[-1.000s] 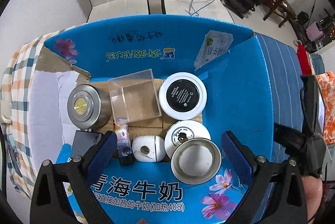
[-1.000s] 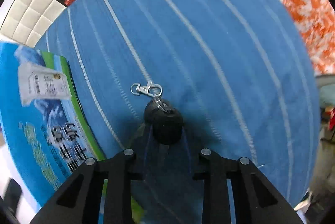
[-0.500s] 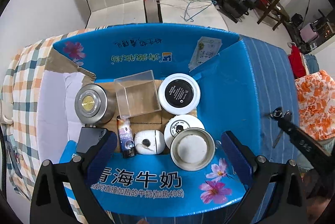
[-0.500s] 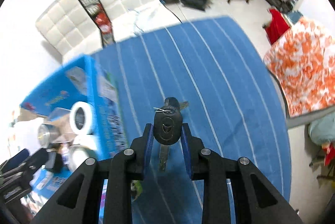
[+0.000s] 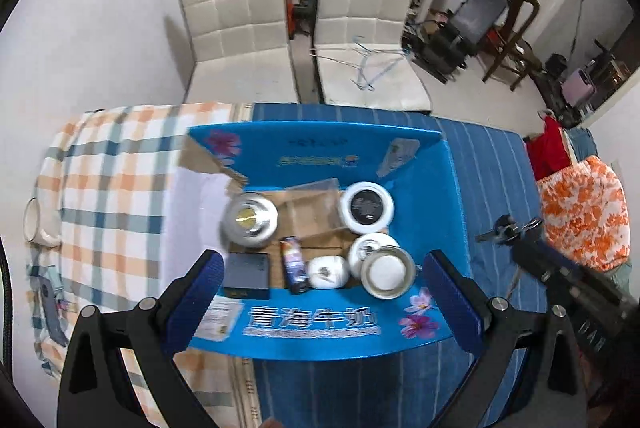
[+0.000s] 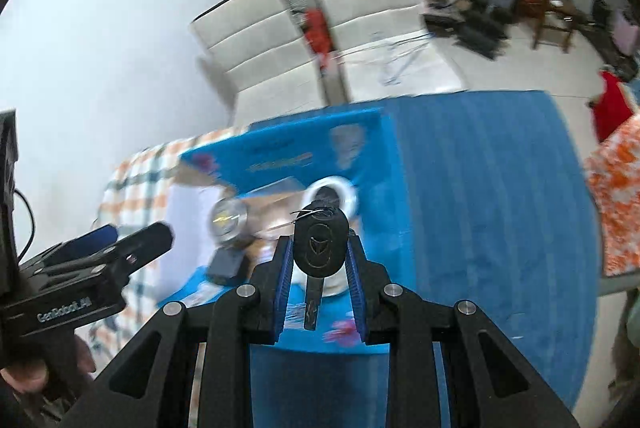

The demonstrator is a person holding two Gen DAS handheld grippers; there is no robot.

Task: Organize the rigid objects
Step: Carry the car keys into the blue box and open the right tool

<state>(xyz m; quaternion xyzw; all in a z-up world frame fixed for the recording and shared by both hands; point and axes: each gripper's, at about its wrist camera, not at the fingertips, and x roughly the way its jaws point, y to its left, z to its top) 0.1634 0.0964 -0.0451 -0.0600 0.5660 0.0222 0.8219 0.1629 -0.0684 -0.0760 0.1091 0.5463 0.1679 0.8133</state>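
Step in hand: carrying the car key [image 6: 319, 252] over to the blue box [image 5: 320, 342], by my reading of the task
Right hand-held gripper [image 6: 319, 270]: clamped on the key's black head, blade hanging down between the fingers, key ring at the top
Left hand-held gripper [image 5: 320, 292]: spread wide with nothing in it, hovering above the near wall of the box
Where the key is: in the air to the right of the box and above the blue striped cloth [image 5: 492, 179], not yet over the opening
Doing it well: bring the key over a bare patch of the cardboard floor before letting go; lower it past the rim so it does not bounce off a lid; the loose ring could catch on a box flap
Free spot: the right side is crowded by the round white jar [image 5: 367, 207], a smaller white tin and the open metal tin [image 5: 387, 270]; the middle near the clear plastic box [image 5: 316, 203] looks barer
Also in the box: metal canister [image 5: 251, 218], dark small case [image 5: 246, 276], slim tube, white oval thing
Surface: table under two cloths, checked orange and blue at the left, blue striped at the right
Room: two white padded chairs [image 5: 236, 27] against a white wall, weight bench and barbell at the back right, orange patterned fabric at the right edge
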